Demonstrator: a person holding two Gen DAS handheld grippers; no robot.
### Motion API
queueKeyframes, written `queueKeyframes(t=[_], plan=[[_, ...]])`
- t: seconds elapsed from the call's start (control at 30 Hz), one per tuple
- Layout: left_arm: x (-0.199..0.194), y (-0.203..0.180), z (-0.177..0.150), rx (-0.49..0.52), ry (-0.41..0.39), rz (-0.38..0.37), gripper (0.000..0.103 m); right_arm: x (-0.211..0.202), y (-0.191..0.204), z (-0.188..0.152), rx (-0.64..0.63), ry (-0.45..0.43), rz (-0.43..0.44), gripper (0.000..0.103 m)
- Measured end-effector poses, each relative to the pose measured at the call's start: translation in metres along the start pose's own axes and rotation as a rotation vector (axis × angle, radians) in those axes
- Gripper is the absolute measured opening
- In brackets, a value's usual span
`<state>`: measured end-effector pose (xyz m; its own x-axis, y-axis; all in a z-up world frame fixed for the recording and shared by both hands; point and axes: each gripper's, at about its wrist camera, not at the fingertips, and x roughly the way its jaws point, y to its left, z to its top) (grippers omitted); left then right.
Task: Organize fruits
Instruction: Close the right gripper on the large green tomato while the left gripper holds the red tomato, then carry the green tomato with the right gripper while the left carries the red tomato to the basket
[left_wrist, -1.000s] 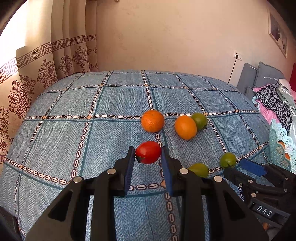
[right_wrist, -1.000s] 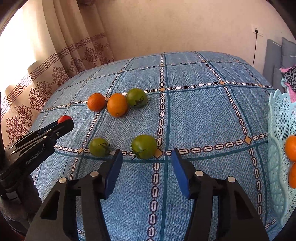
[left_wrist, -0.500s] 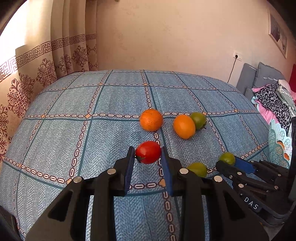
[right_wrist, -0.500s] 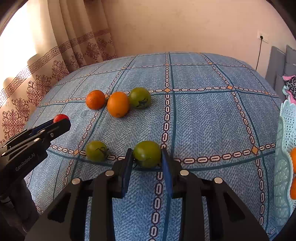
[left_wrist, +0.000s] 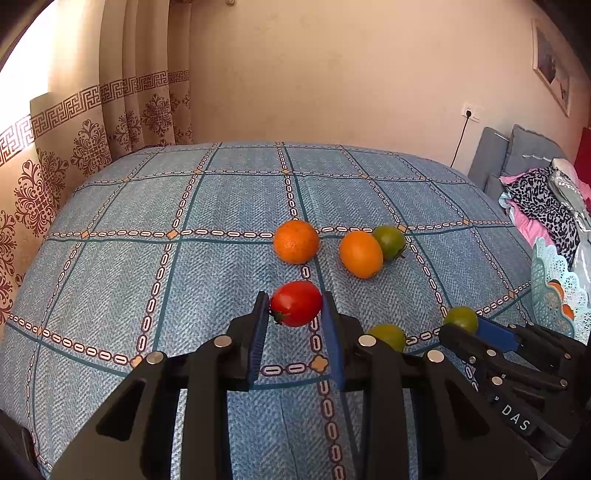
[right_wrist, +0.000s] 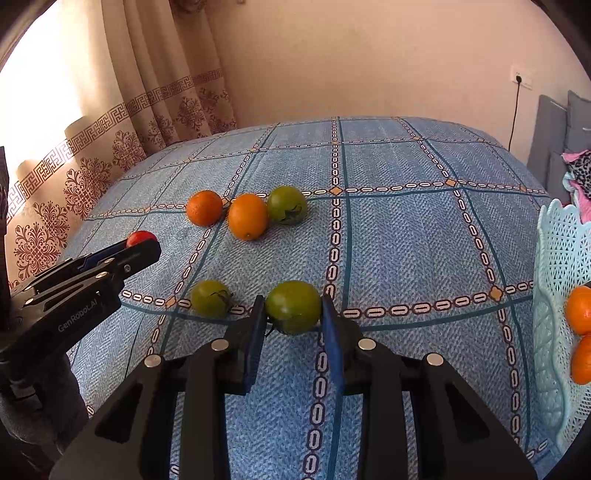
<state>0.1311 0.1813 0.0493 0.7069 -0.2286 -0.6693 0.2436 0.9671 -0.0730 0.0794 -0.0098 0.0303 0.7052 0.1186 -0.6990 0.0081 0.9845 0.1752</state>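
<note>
Left gripper (left_wrist: 295, 306) clamps red tomato (left_wrist: 295, 303); right gripper (right_wrist: 293, 312) clamps green tomato (right_wrist: 293, 311). Pick step; next carry toward basket (right_wrist: 554, 266).

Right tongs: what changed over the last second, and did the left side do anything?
The right tongs were open short of the green tomato a second ago; they moved forward and shut on it. The left tongs stayed clamped on the red tomato. The two oranges, the other green tomatoes and the basket stayed put.
</note>
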Motion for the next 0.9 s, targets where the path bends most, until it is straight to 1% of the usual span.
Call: queueKeyframes(t=[0.13, 0.47, 0.63, 0.77, 0.9], plan=[[-0.005, -0.006, -0.001, 0.009, -0.010, -0.008, 0.030, -0.013, -0.002, 0.001, 0.018, -0.028, 0.003, 0.030], [-0.020, -0.026, -0.003, 0.044, -0.040, -0.043, 0.030, -0.045, -0.011, -0.002, 0.054, -0.092, -0.023, 0.030], [-0.028, -0.040, -0.006, 0.071, -0.051, -0.057, 0.030, -0.064, -0.014, -0.003, 0.060, -0.138, -0.064, 0.030], [-0.034, -0.048, -0.007, 0.084, -0.057, -0.081, 0.030, -0.079, -0.023, -0.008, 0.089, -0.162, -0.072, 0.030], [-0.041, -0.054, -0.008, 0.086, -0.060, -0.126, 0.030, -0.091, -0.031, -0.012, 0.111, -0.180, -0.081, 0.030]])
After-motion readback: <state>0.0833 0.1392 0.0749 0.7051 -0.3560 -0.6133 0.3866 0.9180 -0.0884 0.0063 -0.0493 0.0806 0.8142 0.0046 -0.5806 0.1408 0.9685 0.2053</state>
